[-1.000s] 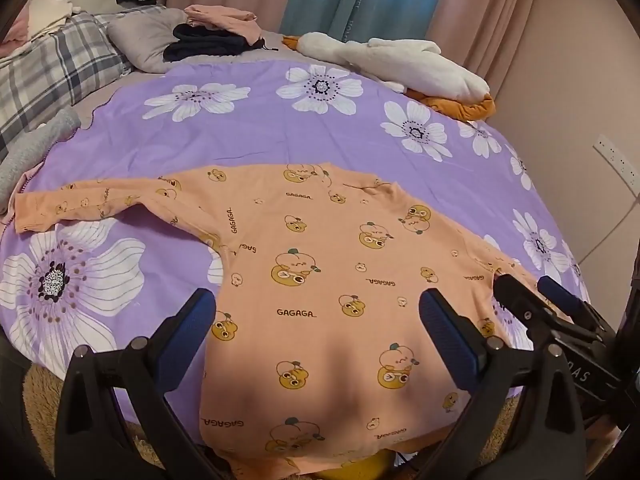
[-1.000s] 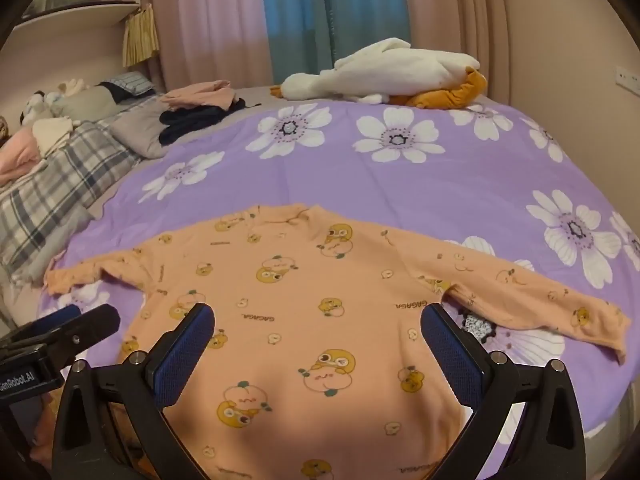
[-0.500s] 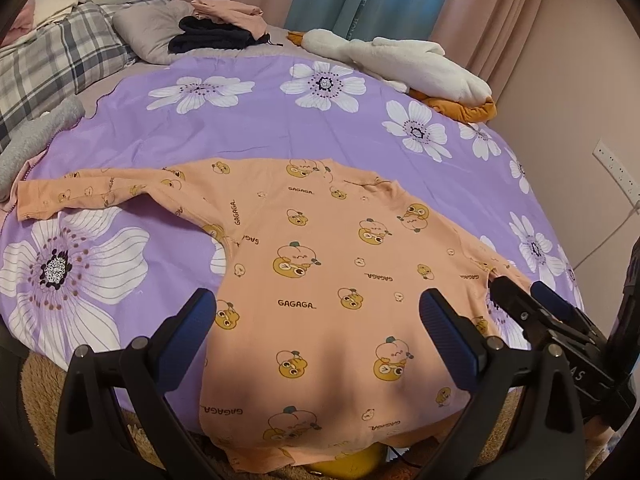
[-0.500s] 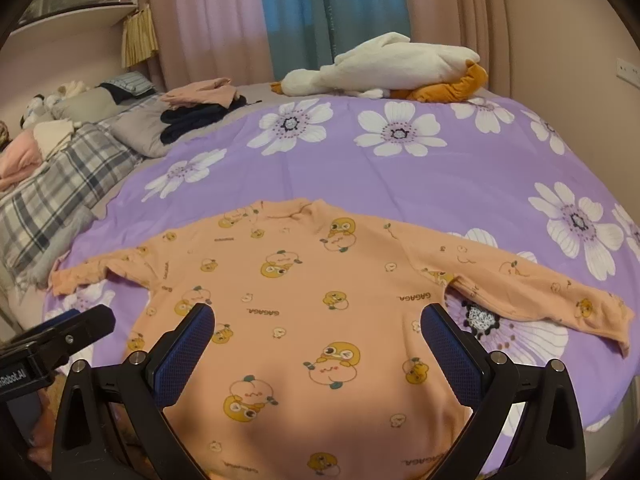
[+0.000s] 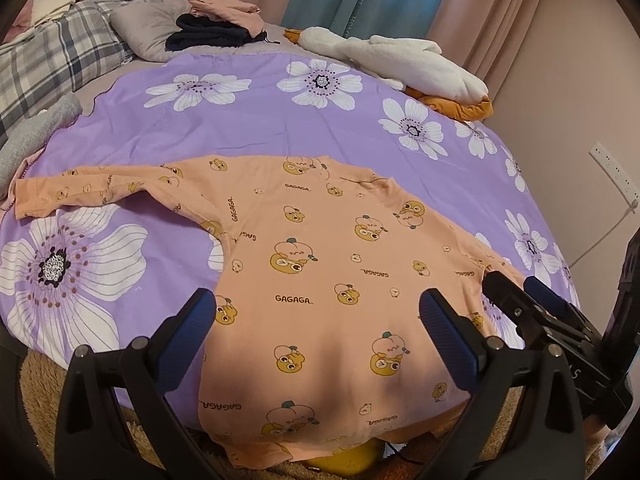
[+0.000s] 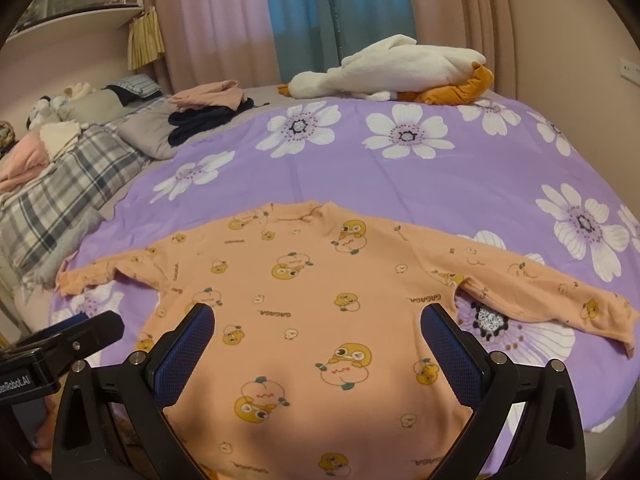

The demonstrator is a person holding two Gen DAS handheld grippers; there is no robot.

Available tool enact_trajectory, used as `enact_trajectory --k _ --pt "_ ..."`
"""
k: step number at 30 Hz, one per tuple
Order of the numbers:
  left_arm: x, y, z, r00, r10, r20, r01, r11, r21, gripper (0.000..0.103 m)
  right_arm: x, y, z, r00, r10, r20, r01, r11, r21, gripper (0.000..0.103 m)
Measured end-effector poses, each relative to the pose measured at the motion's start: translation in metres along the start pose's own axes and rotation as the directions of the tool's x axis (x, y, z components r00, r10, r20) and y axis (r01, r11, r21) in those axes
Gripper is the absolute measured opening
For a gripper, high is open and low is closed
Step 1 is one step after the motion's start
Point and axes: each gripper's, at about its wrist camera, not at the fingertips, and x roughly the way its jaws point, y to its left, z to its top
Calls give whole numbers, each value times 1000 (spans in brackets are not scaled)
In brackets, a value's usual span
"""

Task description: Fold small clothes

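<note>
Orange shirt point(image 5: 320, 264) lies spread flat, front up, on the purple flowered bedcover point(image 5: 248, 128), near the bed's front edge; hem hangs slightly over that edge.

Left wrist view, left to right: plaid blanket point(image 5: 52, 60) and grey pillow point(image 5: 140, 32) at far left, dark folded clothes point(image 5: 212, 34) with a pink garment on top, then the white plush goose point(image 5: 400, 60) by the curtains. Shirt's left sleeve point(image 5: 80, 192) shows in full, stretched sideways over a large white flower. The right sleeve is mostly hidden here behind the right gripper point(image 5: 520, 300), which enters from the right edge. A wall socket point(image 5: 614, 172) and a shaggy tan rug point(image 5: 36, 392) below the bed edge show only in this view.

Right wrist view, left to right: tip of the left gripper point(image 6: 80, 332) at lower left, just over the bed edge. A shelf and stuffed toys at far left appear only here. The right sleeve point(image 6: 540, 288) shows full length, running out to the right, cuff near the bed's edge.

Jaws: left gripper point(image 5: 316, 320) jaws stand wide apart above the shirt's lower body, holding nothing. Right gripper point(image 6: 320, 336) jaws equally wide, above the lower body, also empty. Whether either pair touches the cloth cannot be told.
</note>
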Motion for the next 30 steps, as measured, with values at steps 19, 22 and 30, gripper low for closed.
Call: enact_trajectory --k 19,22,30 --pt "2 -1 -4 1000 0 0 0 1000 18 101 -2 -2 0 1000 2 -4 -2 1000 31 102" --pt "7 -4 -5 999 29 -15 -29 999 32 101 -2 -3 0 1000 2 -6 -1 999 35 102" --pt "11 -9 -6 999 33 -21 -32 998 56 101 -3 -6 0 1000 -7 -3 7 999 41 102"
